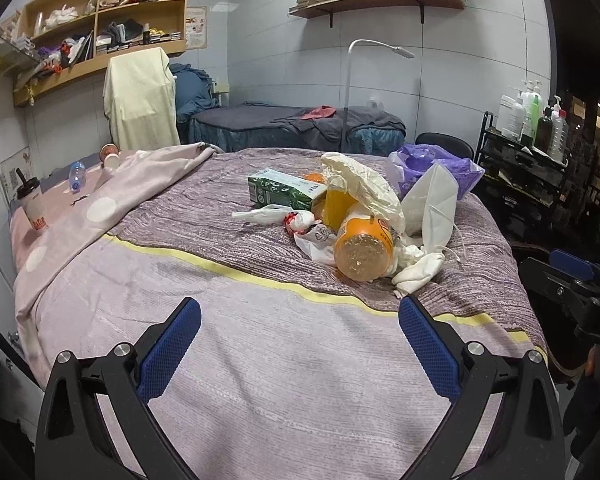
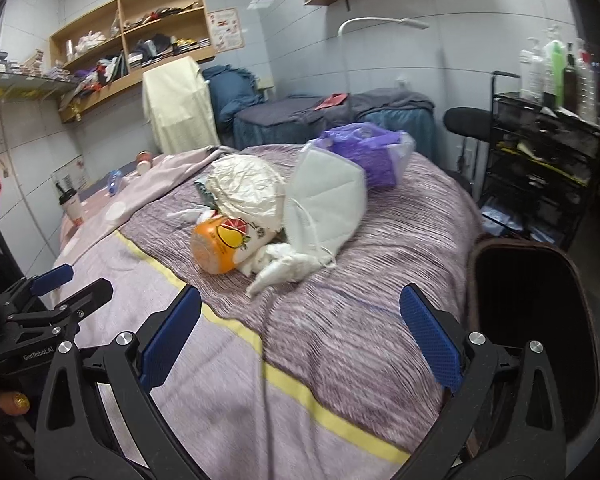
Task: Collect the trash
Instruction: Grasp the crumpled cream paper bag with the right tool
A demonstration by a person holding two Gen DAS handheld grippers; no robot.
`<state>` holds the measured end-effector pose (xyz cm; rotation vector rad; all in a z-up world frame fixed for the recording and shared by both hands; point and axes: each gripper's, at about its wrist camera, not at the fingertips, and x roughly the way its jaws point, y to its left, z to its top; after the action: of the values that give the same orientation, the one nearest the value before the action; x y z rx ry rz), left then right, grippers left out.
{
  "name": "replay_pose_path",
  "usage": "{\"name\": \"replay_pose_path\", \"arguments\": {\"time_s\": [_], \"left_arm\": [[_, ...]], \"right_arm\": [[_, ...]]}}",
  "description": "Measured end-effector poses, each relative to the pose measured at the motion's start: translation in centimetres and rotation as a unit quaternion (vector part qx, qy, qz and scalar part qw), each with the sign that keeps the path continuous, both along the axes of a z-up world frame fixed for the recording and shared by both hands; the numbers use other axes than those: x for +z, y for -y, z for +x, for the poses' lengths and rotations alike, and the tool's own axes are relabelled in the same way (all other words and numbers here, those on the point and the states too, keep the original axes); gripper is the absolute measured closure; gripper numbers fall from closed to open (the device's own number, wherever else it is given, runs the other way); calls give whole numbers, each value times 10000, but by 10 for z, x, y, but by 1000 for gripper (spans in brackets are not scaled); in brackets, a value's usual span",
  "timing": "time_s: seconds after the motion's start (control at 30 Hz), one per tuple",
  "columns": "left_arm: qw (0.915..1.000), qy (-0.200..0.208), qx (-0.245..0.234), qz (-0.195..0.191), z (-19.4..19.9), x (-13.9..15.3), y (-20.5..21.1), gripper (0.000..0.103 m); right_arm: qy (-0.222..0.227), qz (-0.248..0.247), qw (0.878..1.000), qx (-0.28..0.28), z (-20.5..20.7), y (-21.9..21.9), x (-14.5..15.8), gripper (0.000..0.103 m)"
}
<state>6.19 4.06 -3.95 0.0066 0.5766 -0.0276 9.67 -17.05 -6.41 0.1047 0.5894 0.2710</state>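
- Left wrist view: the left gripper (image 1: 300, 316) hangs over the near edge of the bed (image 1: 260, 360), fingers spread wide, pinching nothing. The trash heap lies towards the far right corner: an orange cup (image 1: 364, 250) on its side, a green carton (image 1: 286, 190), a crumpled cream bag (image 1: 364, 188), a white mask (image 1: 434, 204), a purple bag (image 1: 436, 164). A lidded cup (image 1: 32, 204) stands at the left edge. The other gripper's body reads "DA".
- Right wrist view: the right gripper (image 2: 300, 308) is likewise spread and empty above the striped knit cover. A dark bin (image 2: 536, 320) stands open against the bed's right edge. The left gripper's body reads "GenRobot.AI".
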Motion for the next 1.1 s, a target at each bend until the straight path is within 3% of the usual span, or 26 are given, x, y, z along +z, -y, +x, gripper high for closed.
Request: {"name": "replay_pose_path", "arguments": {"time_s": [0.17,0.33,0.63,0.73,0.8,0.83,0.9,1.1], "left_arm": [[10000,0,52,22,15,4,-9,6],[9999,-123,-56,14,28,2,-10,6],[9989,-366,-287,0,46,-4,-9,6],[9982,-463,-379,-38,52,-7,-8,6],[9972,-573,-469,-103,58,-9,-6,7],[9968,-611,-507,-124,60,-10,-6,8],[9959,-672,-582,-146,65,-10,-4,9],[9921,-872,-884,-188,88,-5,2,17]], "right_arm": [[-187,-49,9981,592,48,-32,12,7],[-373,-388,9929,1065,98,-74,16,15],[-803,-795,9877,1083,181,-114,6,26],[-939,-909,9854,1095,197,-122,0,39],[-998,-864,9850,1114,200,-120,-4,62],[-1006,-748,9856,1134,202,-118,-3,65],[-960,-478,9872,1181,200,-109,1,84],[-509,-87,9916,1189,173,-91,30,85]]}}
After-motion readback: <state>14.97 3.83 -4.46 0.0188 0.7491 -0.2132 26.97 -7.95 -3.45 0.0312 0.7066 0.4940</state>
